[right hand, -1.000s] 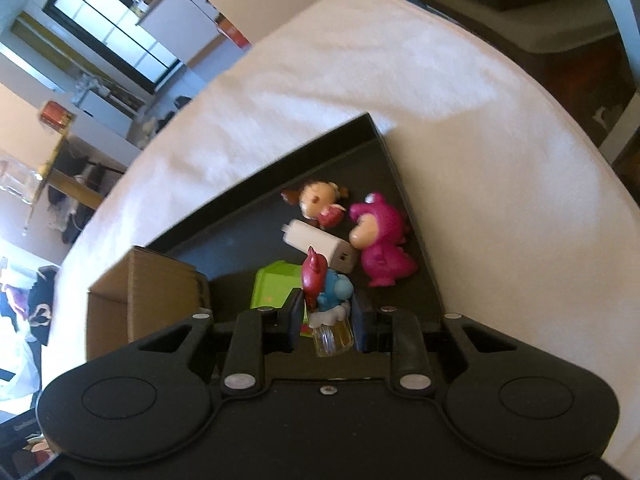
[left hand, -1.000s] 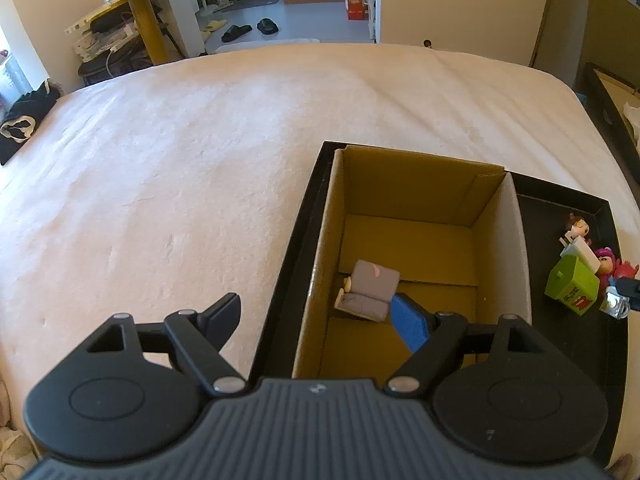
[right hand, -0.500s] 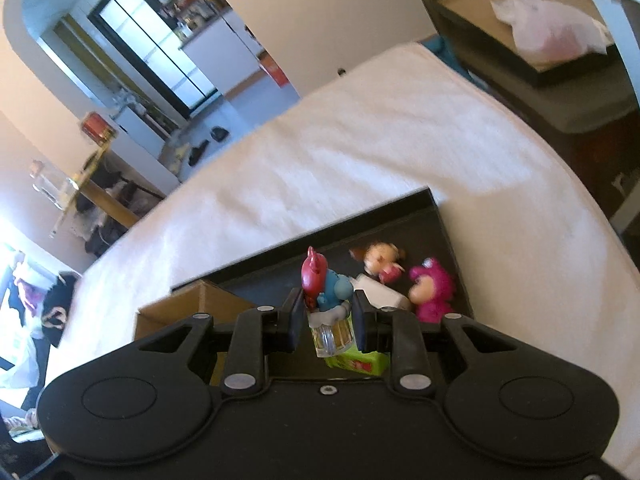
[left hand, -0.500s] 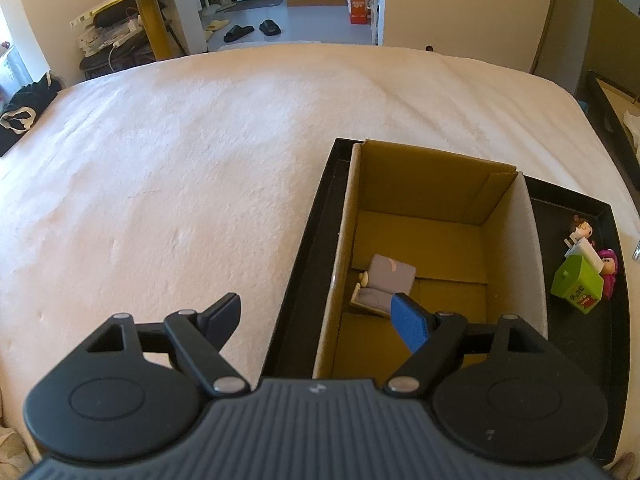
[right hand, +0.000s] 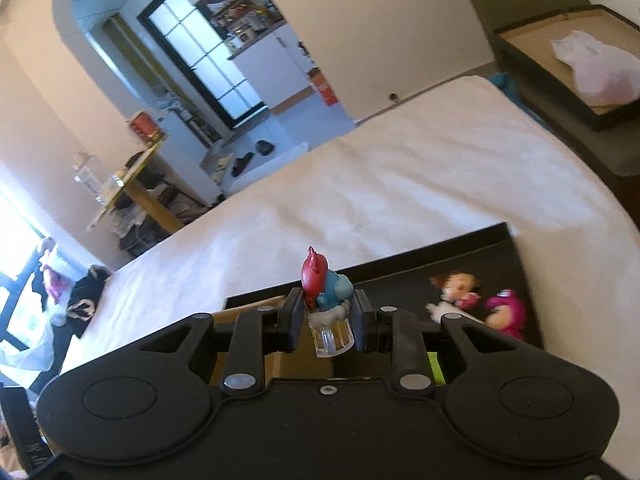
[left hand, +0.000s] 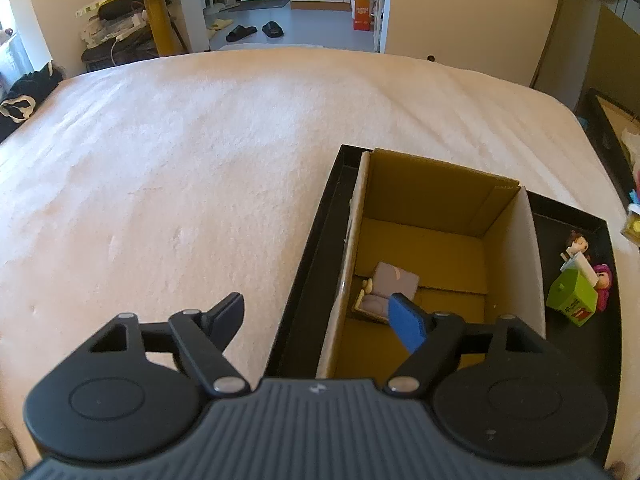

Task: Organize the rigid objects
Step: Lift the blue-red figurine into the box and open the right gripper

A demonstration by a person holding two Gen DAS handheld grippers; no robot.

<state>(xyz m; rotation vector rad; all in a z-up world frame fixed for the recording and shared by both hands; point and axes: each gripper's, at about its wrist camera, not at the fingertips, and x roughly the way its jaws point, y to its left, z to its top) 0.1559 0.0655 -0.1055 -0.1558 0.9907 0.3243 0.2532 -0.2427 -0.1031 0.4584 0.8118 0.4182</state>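
My right gripper is shut on a small blue and red figurine on a clear base, held in the air above the black tray. My left gripper is open and empty over the near left wall of the cardboard box. The box stands in the black tray and holds a small grey toy. Right of the box in the tray lie a green cube, a brown-haired doll and a pink bear. The doll and bear also show in the right wrist view.
The tray lies on a cream bed cover. Beyond the bed stand a yellow table with a glass jar, slippers on the floor, and a dark open box at the bed's right side.
My right gripper has risen and tilted up with the figurine, away from the tray's toys. My left gripper has drawn back a little; the box looks farther off.
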